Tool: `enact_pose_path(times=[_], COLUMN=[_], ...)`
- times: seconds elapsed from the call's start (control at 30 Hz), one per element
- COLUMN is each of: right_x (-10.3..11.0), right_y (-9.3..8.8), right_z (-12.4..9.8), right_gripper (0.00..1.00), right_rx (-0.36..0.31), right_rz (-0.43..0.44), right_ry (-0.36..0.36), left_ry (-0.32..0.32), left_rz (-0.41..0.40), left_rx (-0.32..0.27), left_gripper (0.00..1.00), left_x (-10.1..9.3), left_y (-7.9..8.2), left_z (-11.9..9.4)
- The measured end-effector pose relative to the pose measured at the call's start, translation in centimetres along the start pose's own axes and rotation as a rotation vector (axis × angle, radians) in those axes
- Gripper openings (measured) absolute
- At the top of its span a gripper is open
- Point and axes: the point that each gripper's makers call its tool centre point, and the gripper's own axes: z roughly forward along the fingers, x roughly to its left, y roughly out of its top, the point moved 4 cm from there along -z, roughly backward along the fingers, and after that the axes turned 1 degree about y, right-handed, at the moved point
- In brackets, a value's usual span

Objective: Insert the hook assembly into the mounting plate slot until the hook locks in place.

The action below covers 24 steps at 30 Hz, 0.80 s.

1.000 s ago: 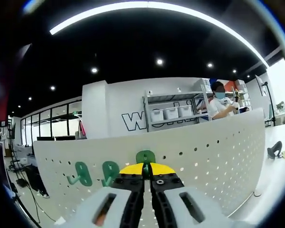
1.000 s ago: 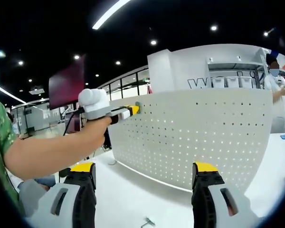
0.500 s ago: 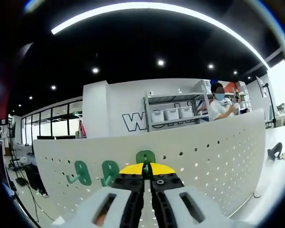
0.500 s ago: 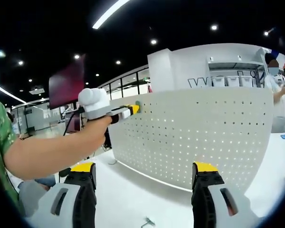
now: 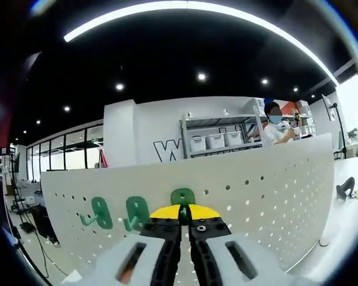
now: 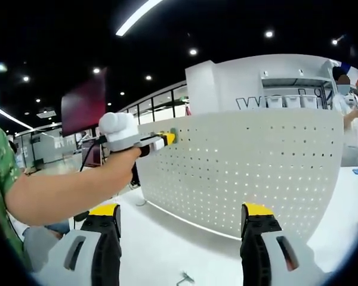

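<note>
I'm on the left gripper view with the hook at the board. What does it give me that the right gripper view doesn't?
Left gripper view: the left tongs shut on a green hook at the pegboard, with two more green hooks to its left. Right gripper view: the right tongs open over the white table, the person's forearm, and a small metal part lying on the table. Both: the pegboard, shelves behind it.

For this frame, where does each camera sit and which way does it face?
Left gripper view: rides the left gripper, close to the white perforated pegboard; its yellow-tipped fingers are shut on a green hook, beside two mounted green hooks.
Right gripper view: rides the right gripper, held back above the white table, fingers apart; the person's bare forearm and green sleeve show.
Shared: the pegboard and the left gripper at its top corner.
</note>
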Motion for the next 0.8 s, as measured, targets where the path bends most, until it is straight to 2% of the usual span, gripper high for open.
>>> enact_pose_path(times=[0.8], right_x=[-0.1], right_y=[-0.56], right_z=[0.14], right_gripper=[0.83], right_rx=[0.009], right_rz=[0.013], right_ry=[0.005], left_ry=[0.002], left_rz=[0.034], left_rx=[0.02], left_gripper=[0.04], left_x=[-0.03], left_y=[-0.47], left_z=[0.41])
